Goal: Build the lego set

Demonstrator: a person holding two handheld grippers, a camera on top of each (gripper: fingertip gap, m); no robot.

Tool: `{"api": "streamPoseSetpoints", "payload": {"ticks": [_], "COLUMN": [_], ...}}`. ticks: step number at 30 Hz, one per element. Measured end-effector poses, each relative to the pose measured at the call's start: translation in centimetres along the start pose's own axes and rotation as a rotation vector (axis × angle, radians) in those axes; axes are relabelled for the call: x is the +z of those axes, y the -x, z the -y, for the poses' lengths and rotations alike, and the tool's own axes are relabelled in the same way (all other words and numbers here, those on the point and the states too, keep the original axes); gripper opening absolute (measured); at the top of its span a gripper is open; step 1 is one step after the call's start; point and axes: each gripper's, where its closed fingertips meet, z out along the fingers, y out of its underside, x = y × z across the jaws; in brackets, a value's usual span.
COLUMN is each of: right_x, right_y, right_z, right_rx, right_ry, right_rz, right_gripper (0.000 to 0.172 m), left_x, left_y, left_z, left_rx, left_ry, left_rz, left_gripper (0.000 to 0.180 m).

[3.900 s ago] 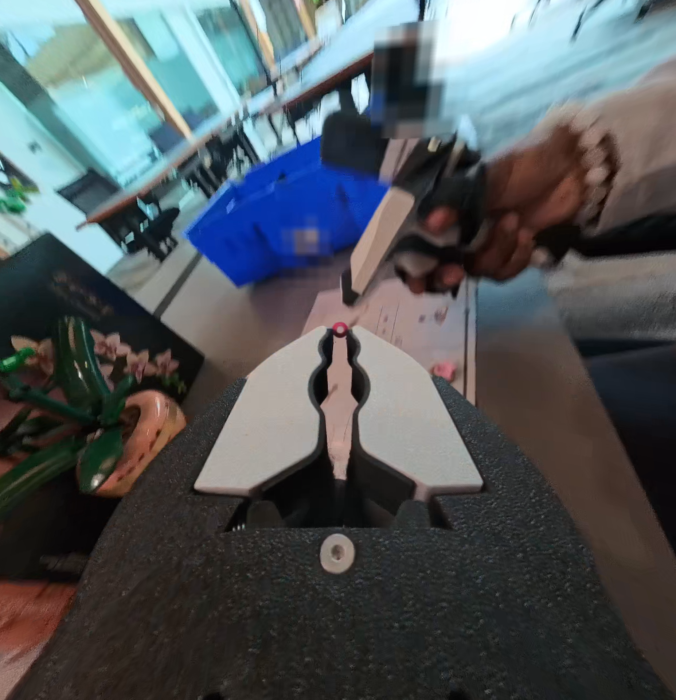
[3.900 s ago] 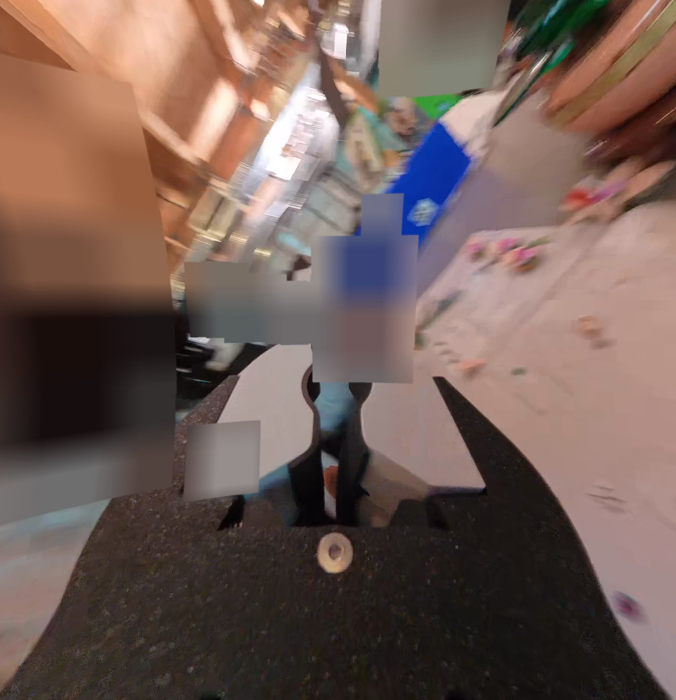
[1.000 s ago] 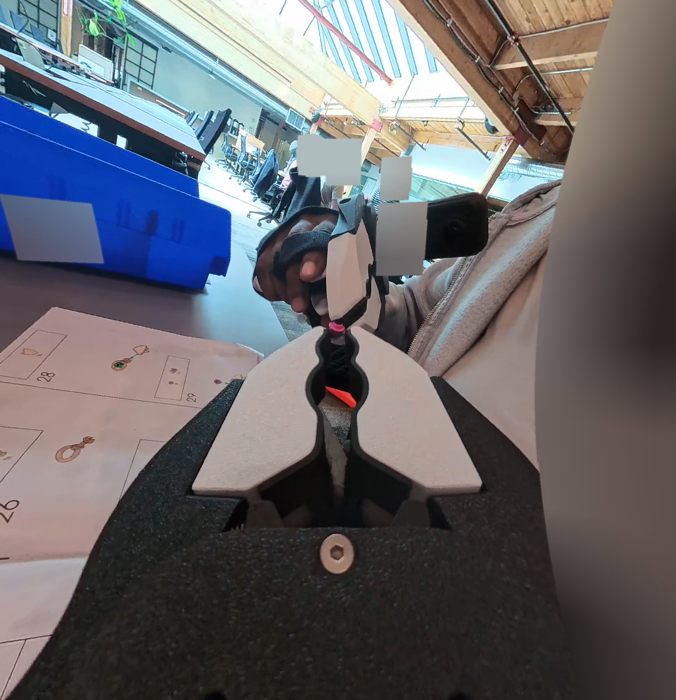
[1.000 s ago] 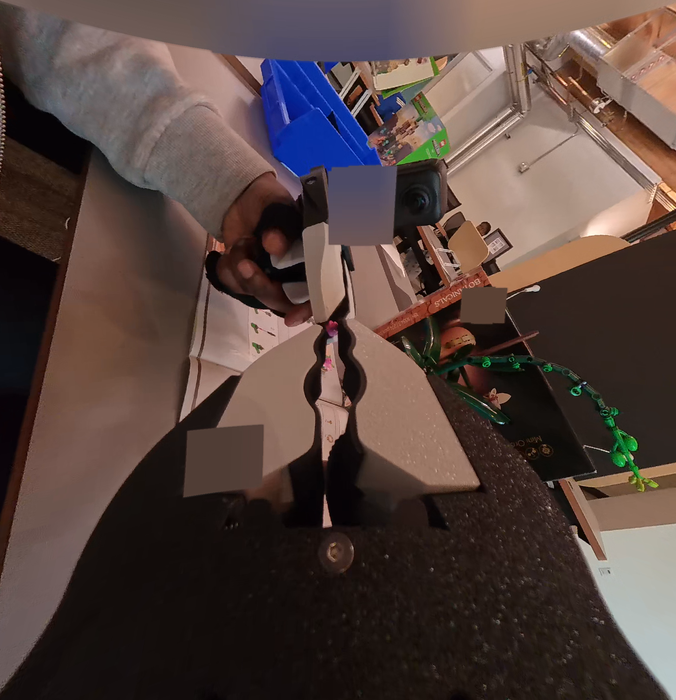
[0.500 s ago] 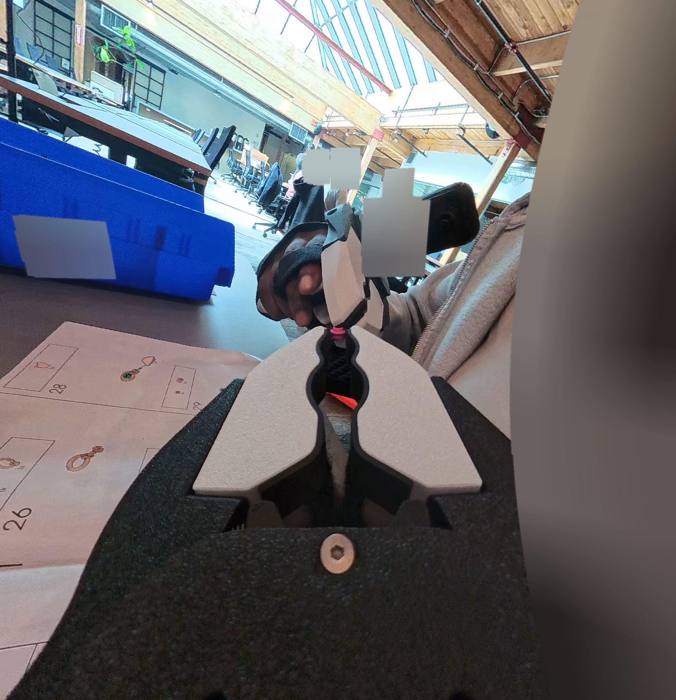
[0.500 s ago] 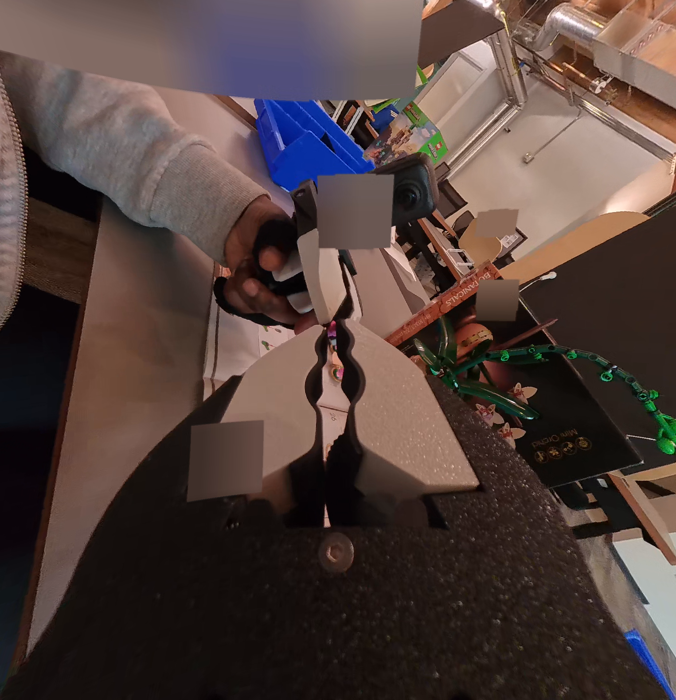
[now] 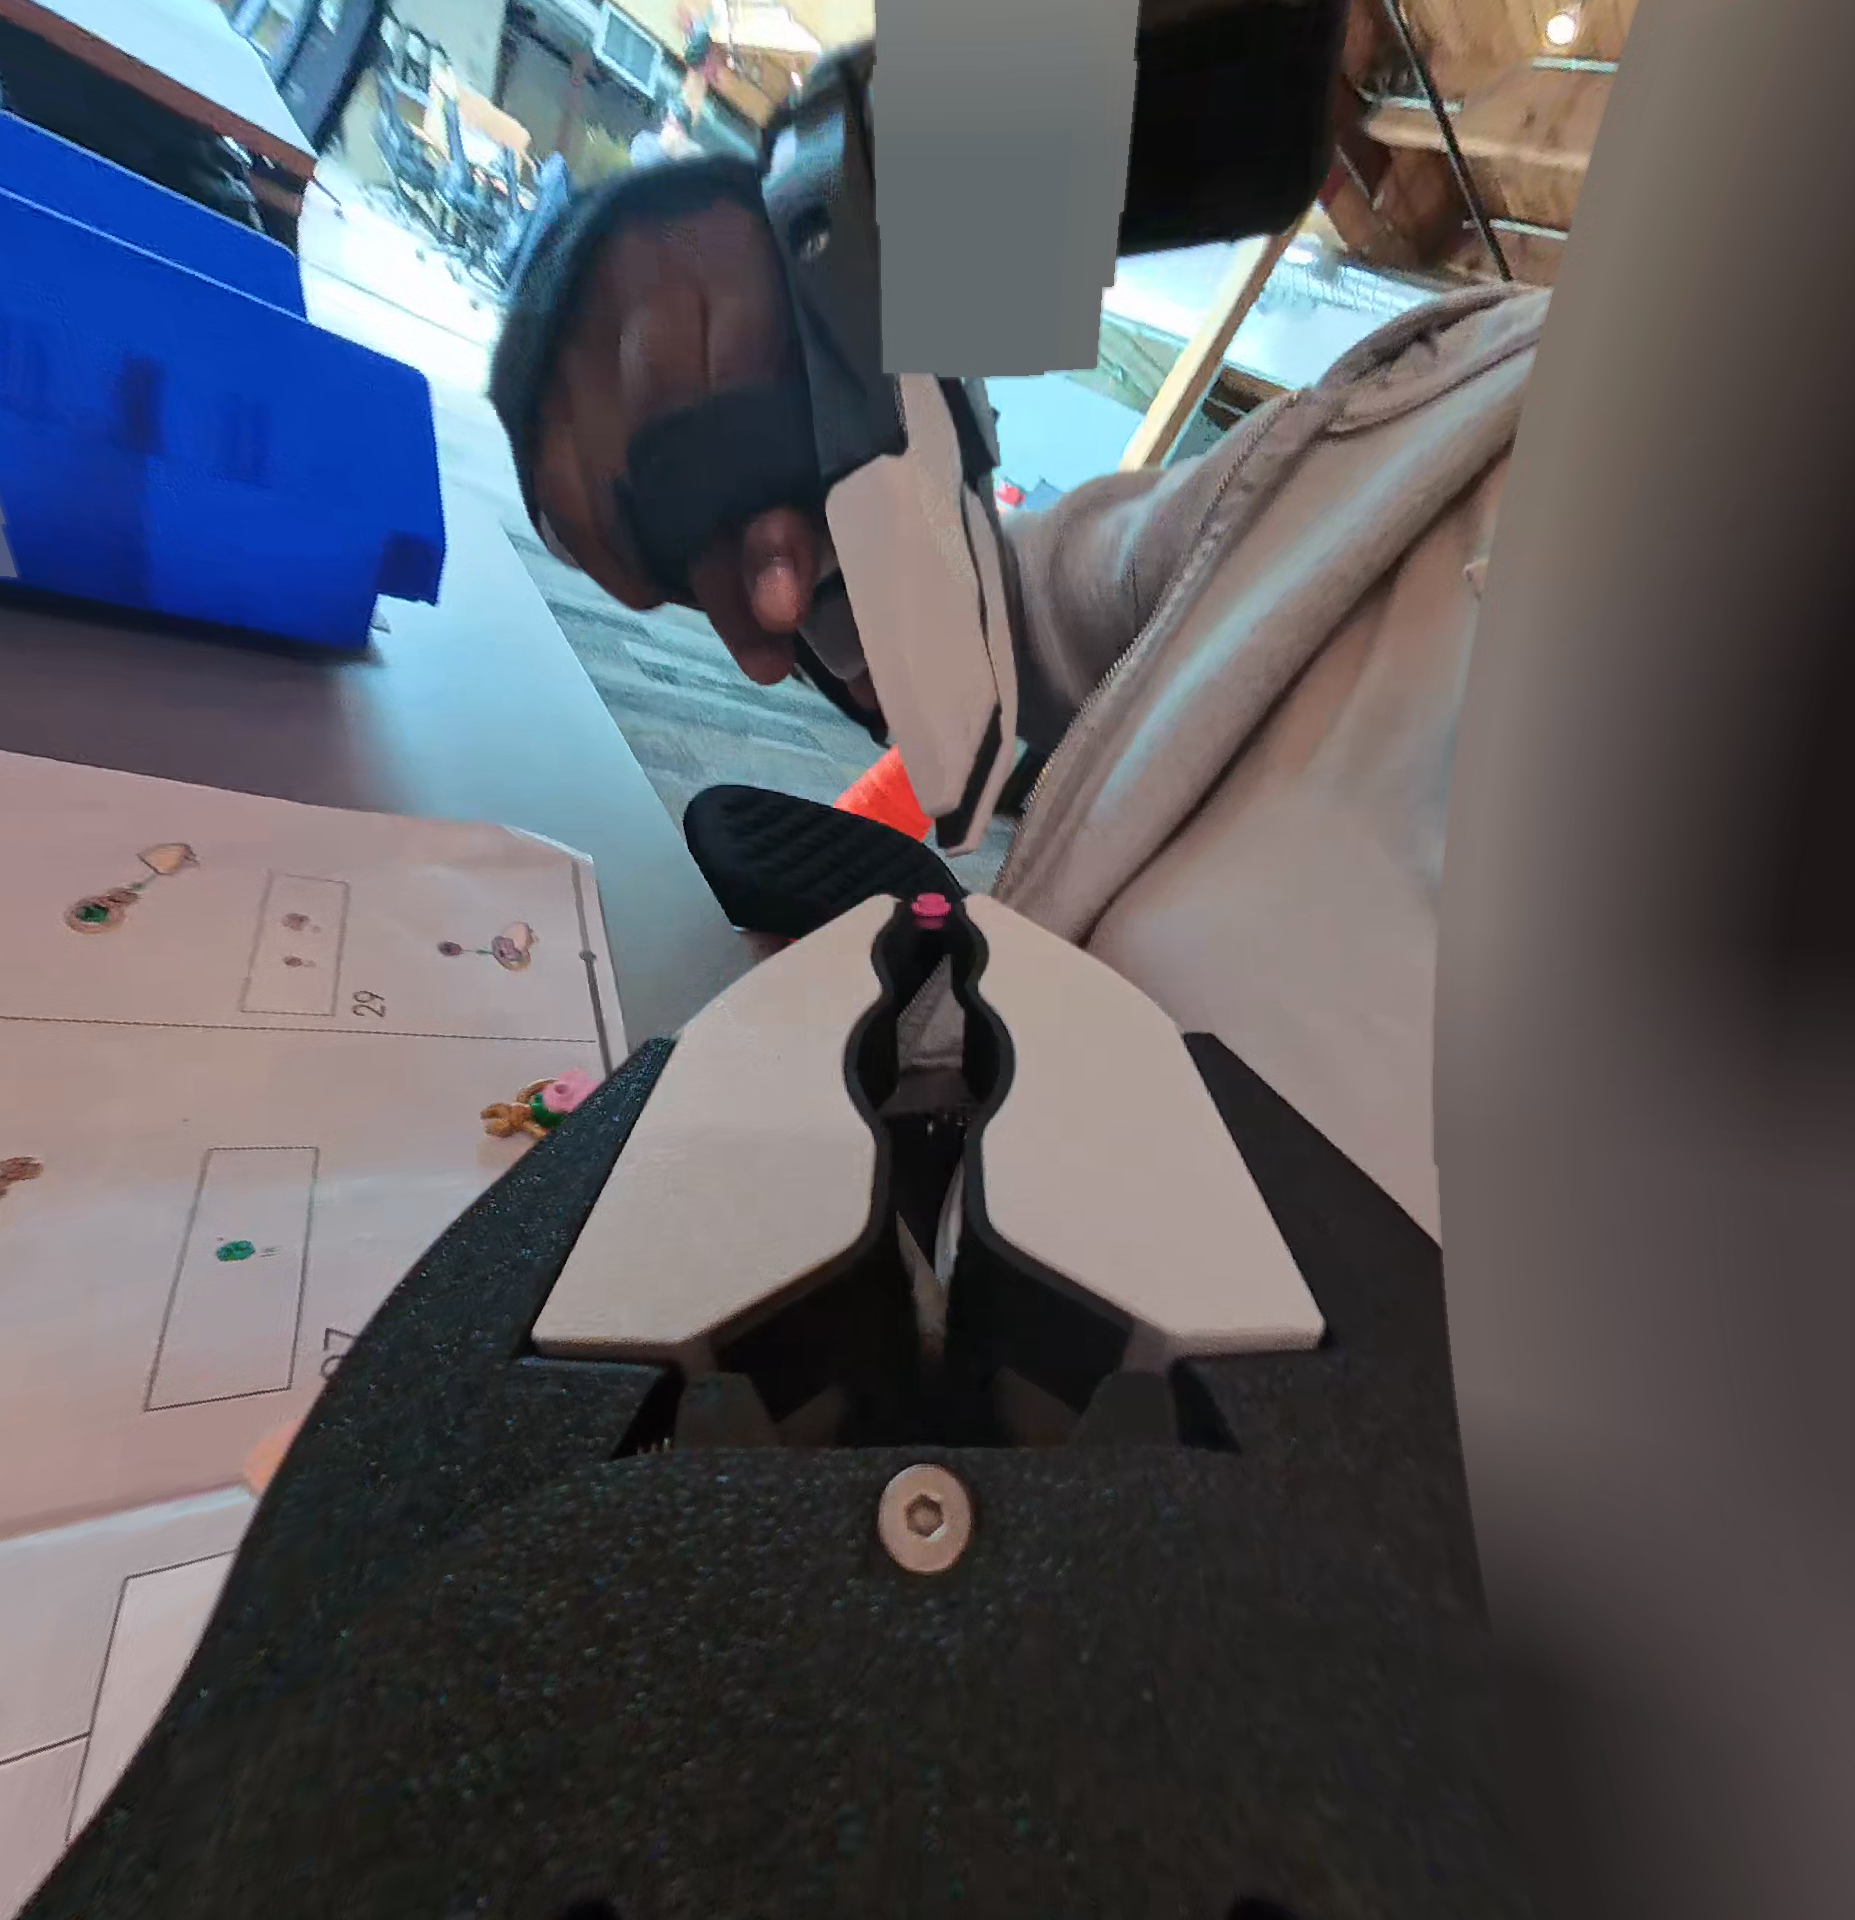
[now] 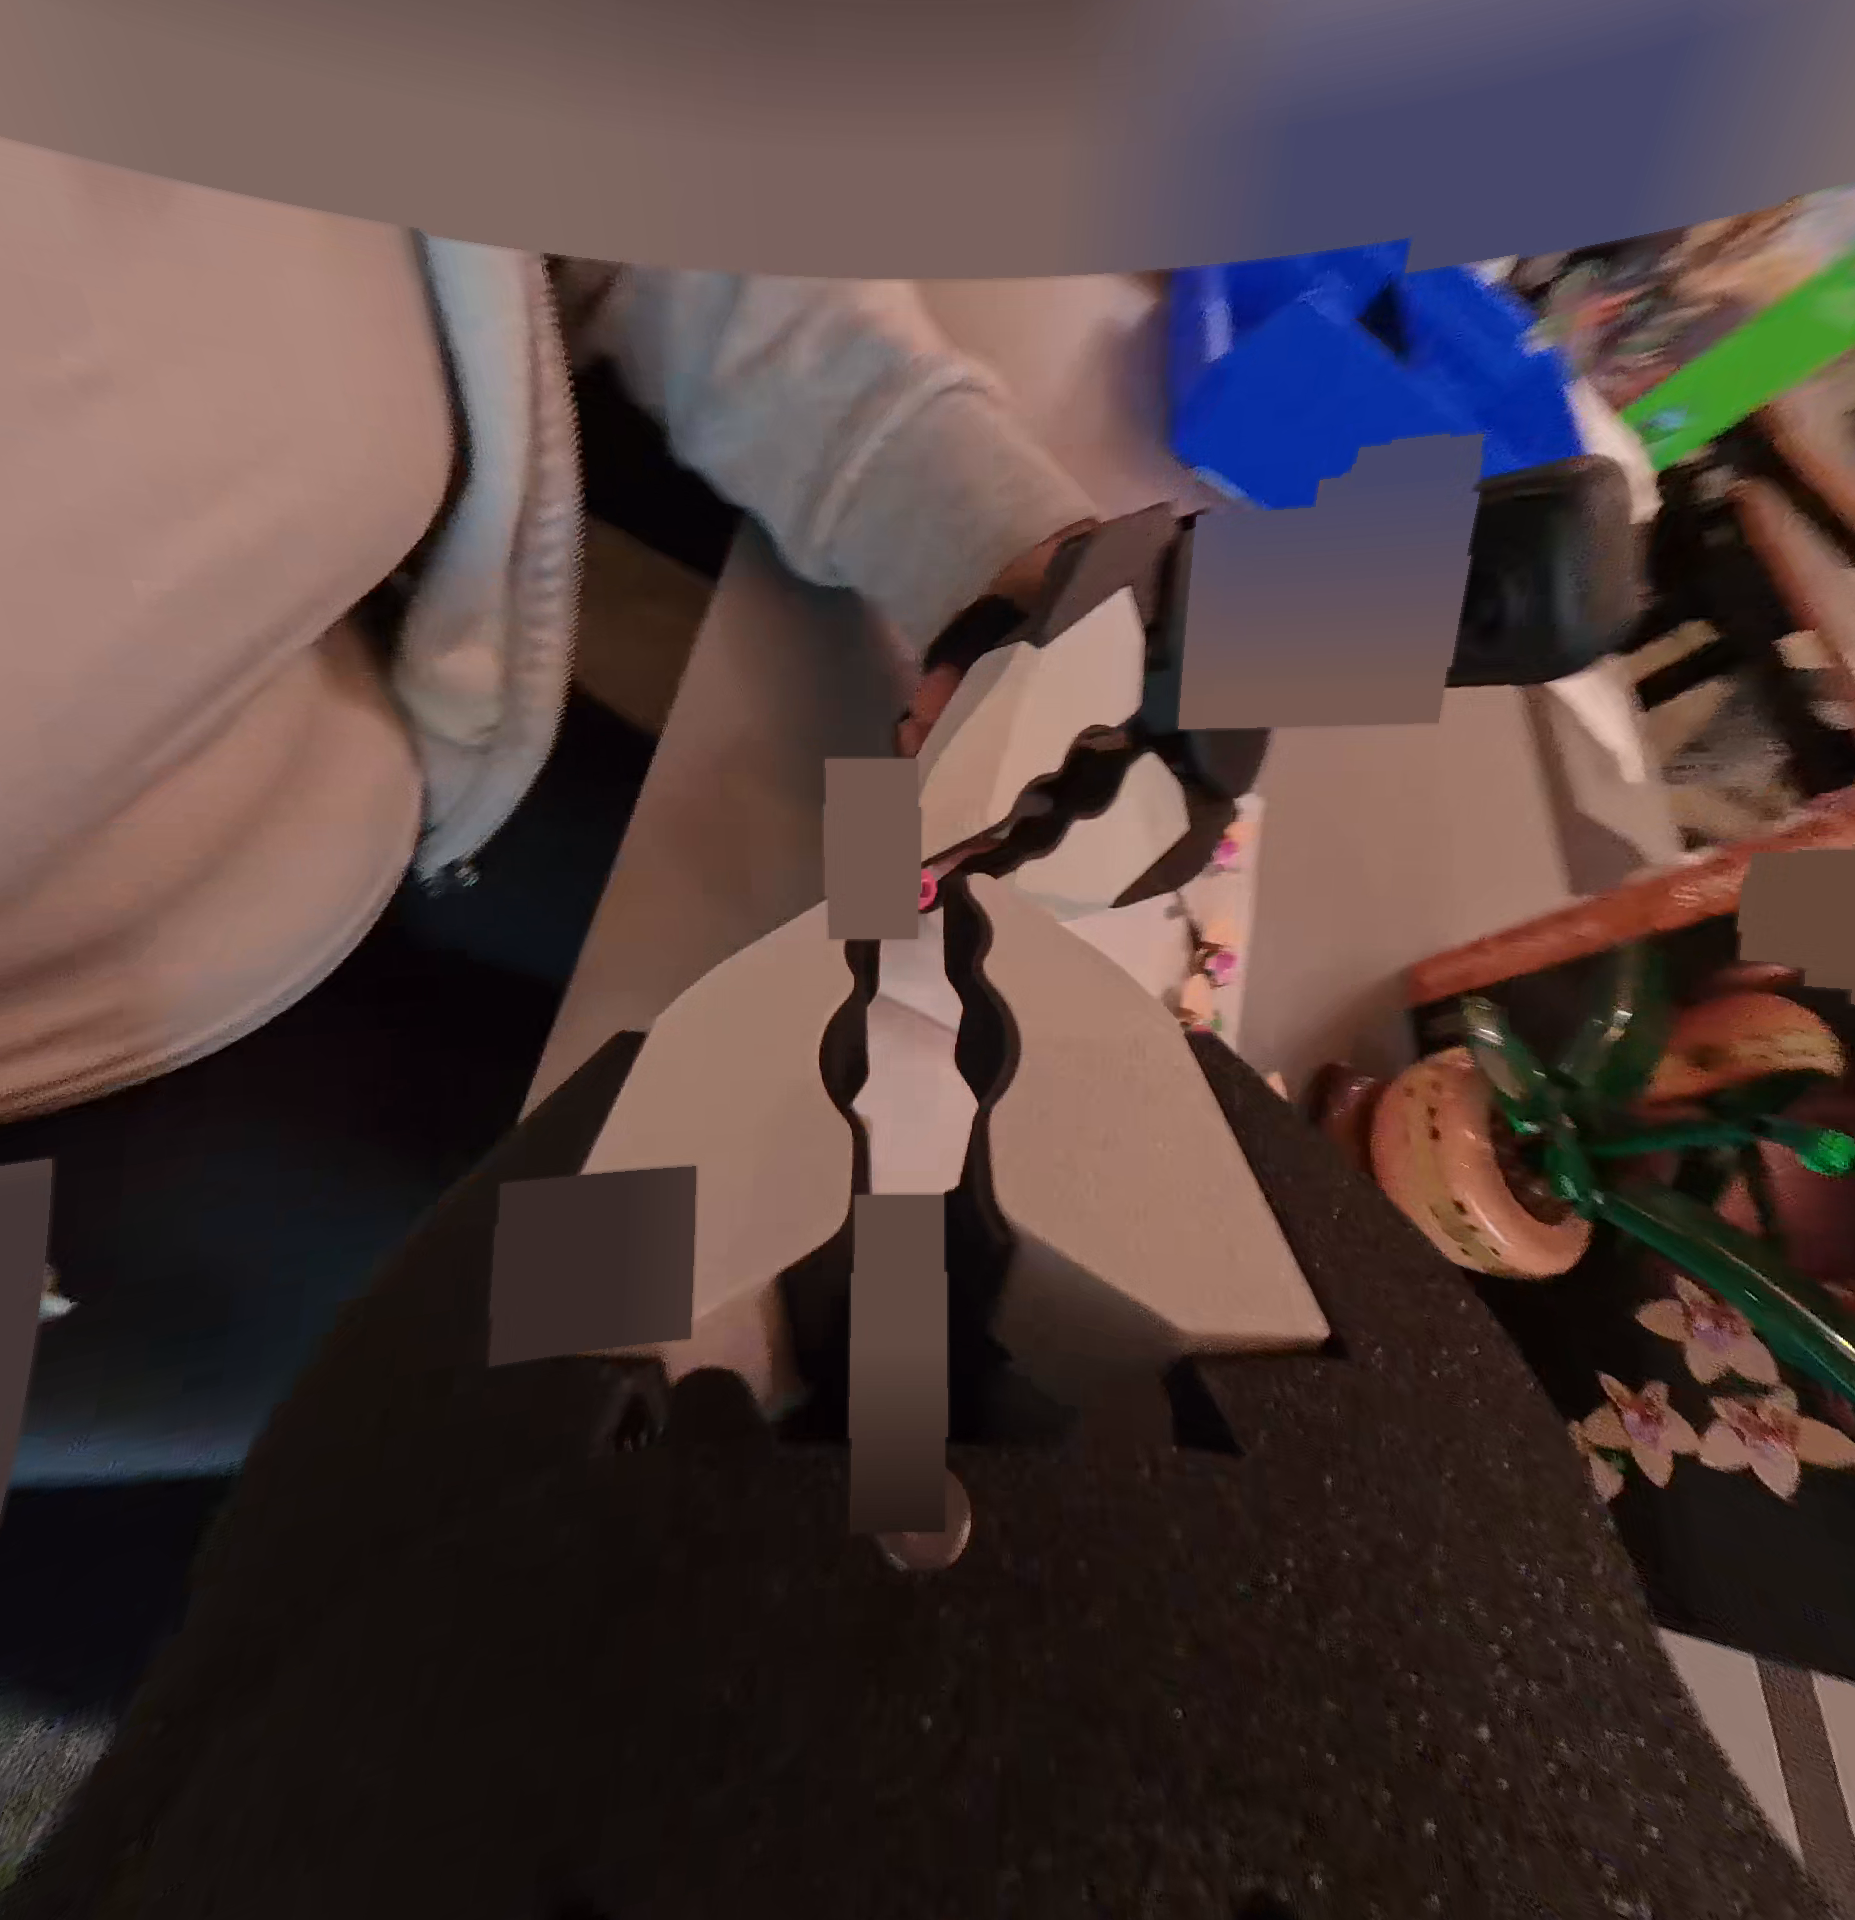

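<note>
Up close, our two grippers meet above the table's point(image 7: 403, 707) near edge.

Our left gripper point(image 7: 931, 914) pinches a tiny pink stud point(image 7: 930, 908) at its fingertips. Our right gripper point(image 8: 928, 914) has its jaws slightly spread, bare, just beside that stud point(image 8: 927, 889). Near them, an instruction sheet point(image 7: 175, 1039) lies on the table, a blue bin point(image 7: 175, 416) farther back.

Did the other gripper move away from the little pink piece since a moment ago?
Yes. In the left wrist view the right gripper has lifted up and away from the pink piece, which stays pinched in the left gripper.
</note>
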Motion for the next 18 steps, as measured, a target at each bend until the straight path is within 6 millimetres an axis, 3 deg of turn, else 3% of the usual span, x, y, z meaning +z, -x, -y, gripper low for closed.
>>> {"api": "streamPoseSetpoints", "payload": {"ticks": [6,18], "right_x": [1.1,1.6], "right_y": [0.8,1.0], "right_z": [-0.4,-1.3], "right_rx": [-0.043,-0.086], "right_ry": [0.109,0.169], "right_rz": [0.166,0.175], "right_gripper": [0.011,0.008], "left_x": [0.8,1.0], "left_y": [-0.2,0.2], "left_z": [-0.7,-0.8], "left_rx": [-0.011,-0.076], "left_ry": [0.073,0.068], "left_rz": [-0.030,-0.070], "left_gripper": [0.007,0.007]}}
